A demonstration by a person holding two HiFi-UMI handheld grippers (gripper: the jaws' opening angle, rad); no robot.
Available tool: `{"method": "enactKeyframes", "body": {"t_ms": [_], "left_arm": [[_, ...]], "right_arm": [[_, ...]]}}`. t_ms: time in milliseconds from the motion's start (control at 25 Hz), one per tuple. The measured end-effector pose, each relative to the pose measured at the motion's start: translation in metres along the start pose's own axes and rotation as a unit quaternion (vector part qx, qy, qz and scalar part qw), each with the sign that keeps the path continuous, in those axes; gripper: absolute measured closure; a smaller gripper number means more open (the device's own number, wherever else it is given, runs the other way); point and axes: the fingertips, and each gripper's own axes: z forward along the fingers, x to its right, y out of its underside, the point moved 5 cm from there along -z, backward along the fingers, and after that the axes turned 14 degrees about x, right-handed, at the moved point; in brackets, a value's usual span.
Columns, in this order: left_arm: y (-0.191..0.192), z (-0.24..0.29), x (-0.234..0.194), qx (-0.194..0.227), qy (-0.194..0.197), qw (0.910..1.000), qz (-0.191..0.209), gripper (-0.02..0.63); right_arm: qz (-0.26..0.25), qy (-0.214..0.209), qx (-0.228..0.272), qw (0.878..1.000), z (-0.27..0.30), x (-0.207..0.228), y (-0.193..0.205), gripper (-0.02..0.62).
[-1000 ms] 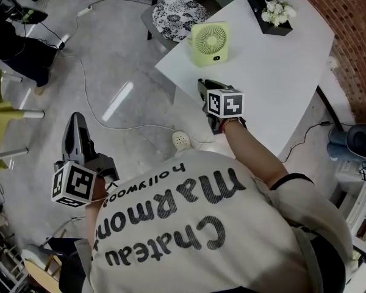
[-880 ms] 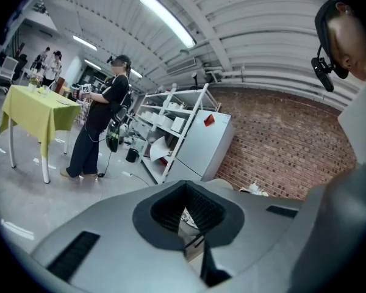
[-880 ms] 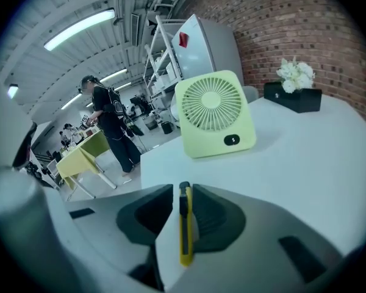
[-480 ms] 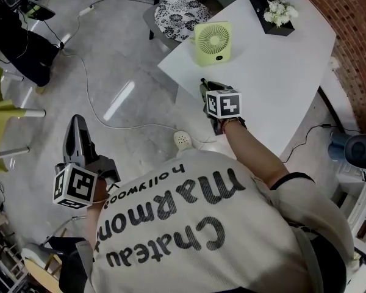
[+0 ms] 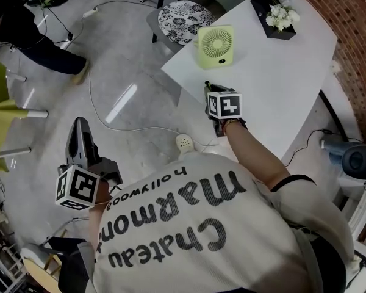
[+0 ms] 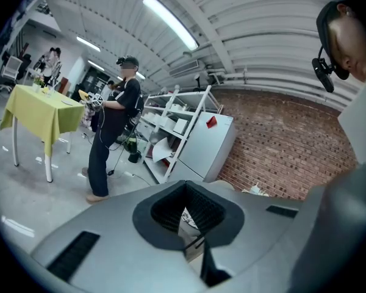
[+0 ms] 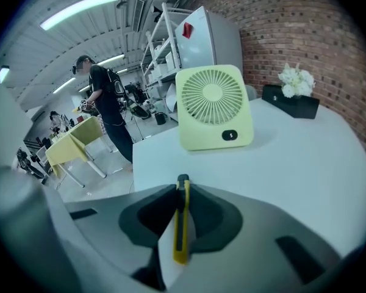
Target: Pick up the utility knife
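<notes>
Most of the approach looks finished, but the lift is not yet done. The right gripper (image 7: pixel 182 191) has its jaws closing on the utility knife (image 7: pixel 181 224), whose slim yellow body runs lengthwise between them, its dark tip poking just past their ends. The pads appear to meet both of its sides near the tips. Beneath and beyond the jaws lies the white bench (image 7: pixel 305 157). The knife seems to rest on it or just above it; I cannot tell which. Ahead of the jaws and well clear stands a green fan (image 7: pixel 215 107). The left gripper (image 6: pixel 186 189) hangs away from the bench, jaws together save a thin slit, nothing in them. What remains, I judge, is firming the grip and raising the knife.
</notes>
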Motion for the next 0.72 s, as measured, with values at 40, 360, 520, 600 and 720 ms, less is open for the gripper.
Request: {"method": "enactKeyframes", "body": {"t_ms": [40,360,520,600,720], "left_arm": [[0.000,0.000,0.000,0.000,0.000,1.0000,0.000,0.606],[0.002,-0.003,0.001,-0.001,0.002,1.0000,-0.002,0.606],[0.002,-0.005,0.005,-0.001,0.007,1.0000,-0.004,0.606],[0.002,-0.007,0.006,-0.002,0.011,0.9999,-0.005,0.606],[0.003,-0.011,0.006,-0.004,0.014,0.9999,-0.007,0.606]], "right_arm": [[0.001,0.001,-0.002,1.000,0.000,0.000,0.000,0.526],[0.050,0.017,-0.011,0.999,-0.002,0.003,0.001,0.528],[0.053,0.020,-0.017,0.998,-0.008,0.002,0.004,0.528],[0.054,0.023,-0.019,0.998,-0.011,0.002,0.005,0.528],[0.065,0.029,-0.020,0.997,-0.016,-0.001,0.010,0.528]]}}
